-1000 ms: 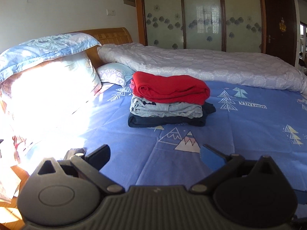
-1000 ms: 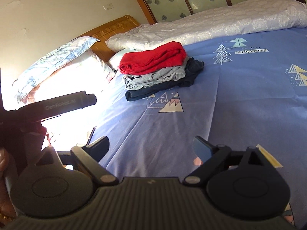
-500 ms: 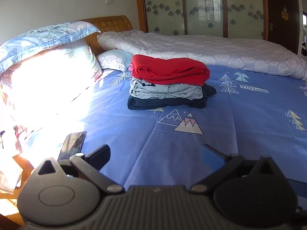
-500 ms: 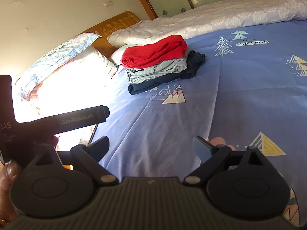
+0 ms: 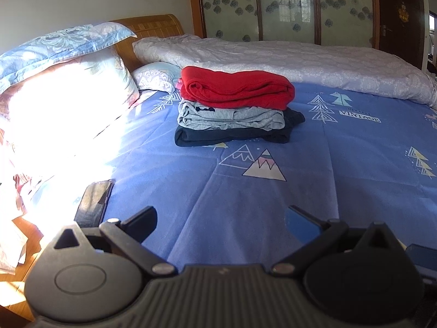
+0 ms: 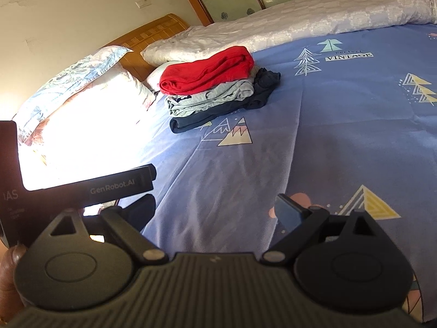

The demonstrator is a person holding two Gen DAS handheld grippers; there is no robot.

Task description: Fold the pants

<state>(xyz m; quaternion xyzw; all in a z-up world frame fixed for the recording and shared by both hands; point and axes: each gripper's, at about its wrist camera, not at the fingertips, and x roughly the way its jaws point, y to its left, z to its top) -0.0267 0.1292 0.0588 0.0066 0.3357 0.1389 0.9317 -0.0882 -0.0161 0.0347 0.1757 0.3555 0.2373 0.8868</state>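
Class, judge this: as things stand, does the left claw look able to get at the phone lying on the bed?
Probably yes: the left claw is open and empty, and the phone lies uncovered just ahead, leftward.

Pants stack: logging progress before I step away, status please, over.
Left gripper open, right gripper open, both empty. Red, grey, dark garments stacked folded on bed. Phone near left gripper.

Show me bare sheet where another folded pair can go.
Free: the blue sheet between the stack of folded clothes and the open left gripper, rightward to the white quilt. Crowded: the phone and pillows at left.
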